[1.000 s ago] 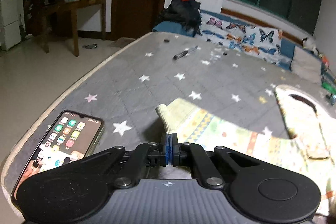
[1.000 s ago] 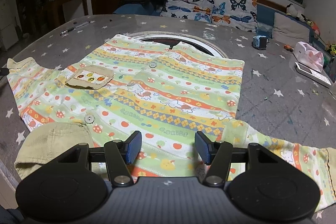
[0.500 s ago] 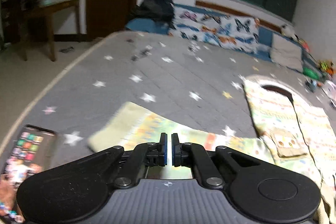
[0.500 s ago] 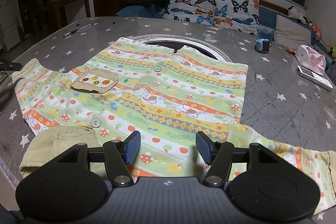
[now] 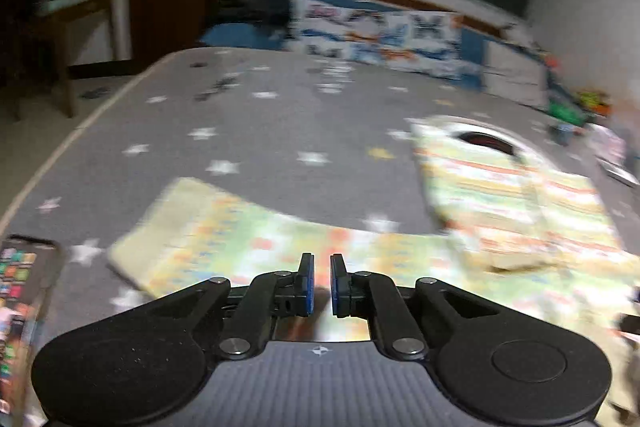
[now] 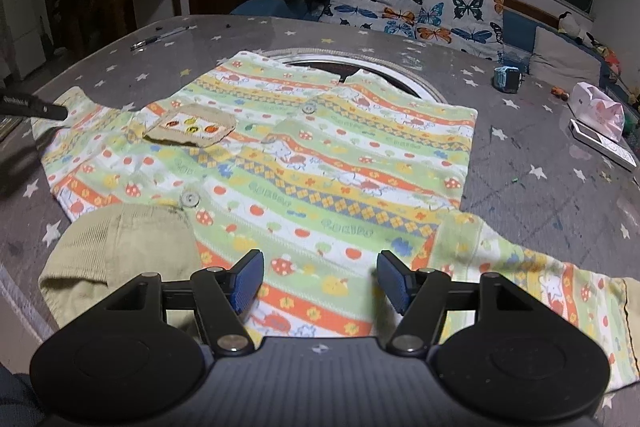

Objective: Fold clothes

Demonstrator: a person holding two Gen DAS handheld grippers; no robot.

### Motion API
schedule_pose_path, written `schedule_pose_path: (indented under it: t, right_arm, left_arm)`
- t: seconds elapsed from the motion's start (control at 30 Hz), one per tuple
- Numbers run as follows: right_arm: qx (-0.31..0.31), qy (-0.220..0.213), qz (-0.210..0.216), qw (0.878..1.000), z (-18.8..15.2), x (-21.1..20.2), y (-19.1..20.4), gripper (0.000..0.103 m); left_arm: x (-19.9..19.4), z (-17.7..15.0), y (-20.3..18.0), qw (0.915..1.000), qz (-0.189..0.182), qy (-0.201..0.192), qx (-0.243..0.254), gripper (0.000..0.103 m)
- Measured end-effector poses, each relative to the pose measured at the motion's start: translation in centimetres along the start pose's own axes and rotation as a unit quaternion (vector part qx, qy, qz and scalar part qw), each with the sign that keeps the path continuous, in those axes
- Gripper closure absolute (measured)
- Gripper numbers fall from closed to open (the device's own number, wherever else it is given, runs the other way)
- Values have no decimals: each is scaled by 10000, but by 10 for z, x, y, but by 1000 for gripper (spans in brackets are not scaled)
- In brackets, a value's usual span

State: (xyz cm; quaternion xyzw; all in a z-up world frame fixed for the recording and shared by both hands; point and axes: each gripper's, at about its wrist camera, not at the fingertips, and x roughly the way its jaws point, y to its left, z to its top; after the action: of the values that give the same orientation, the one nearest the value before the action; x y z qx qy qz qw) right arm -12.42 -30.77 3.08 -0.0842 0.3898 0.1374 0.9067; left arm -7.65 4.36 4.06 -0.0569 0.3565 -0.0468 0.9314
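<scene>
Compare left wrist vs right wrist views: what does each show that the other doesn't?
Left wrist only: a lit phone at the table's near-left edge, and the left hand-held gripper from behind, jaws opening with a narrow gap above the blurred sleeve.

Right wrist only: the shirt's whole front with chest pocket and buttons, the tan collar, the other sleeve, a pen, and the right hand-held gripper, jaws opening above the hem.

Both: the striped shirt flat on the grey star-print table, and the butterfly cushion behind.

Left wrist view low over sleeve (image 5: 248, 239), right over hem, both sharing shirt (image 6: 320, 155), facing sofa (image 6: 420, 11)
</scene>
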Motion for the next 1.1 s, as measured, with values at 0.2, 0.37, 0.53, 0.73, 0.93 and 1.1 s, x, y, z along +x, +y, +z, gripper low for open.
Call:
schedule_pose_path:
  t: [0.2, 0.37, 0.53, 0.73, 0.93, 1.1]
  right_arm:
    - [3, 23, 5, 10000, -6, -4, -1, 38]
    - [-56, 16, 4, 10000, -11, -7, -2, 37]
    - [49, -52, -60, 10000, -13, -17, -10, 37]
    - [769, -111, -587, 9952, -32, -33, -49, 37]
    - [1569, -187, -1205, 9801, -54, -46, -100, 37]
    - [1776, -64, -1452, 9733, -65, -45, -120, 37]
  left_arm:
    - [-2, -18, -53, 9942, -806, 164, 695, 94]
    - [3, -39, -73, 9887, -734, 294, 1274, 92]
    - [-3, -30, -73, 9889, -738, 273, 1261, 91]
    - [-4, -14, -81, 9889, -822, 154, 1229, 89]
    - [3, -11, -105, 9863, -974, 189, 1316, 70]
    - [7, -14, -124, 9831, -1102, 242, 1444, 66]
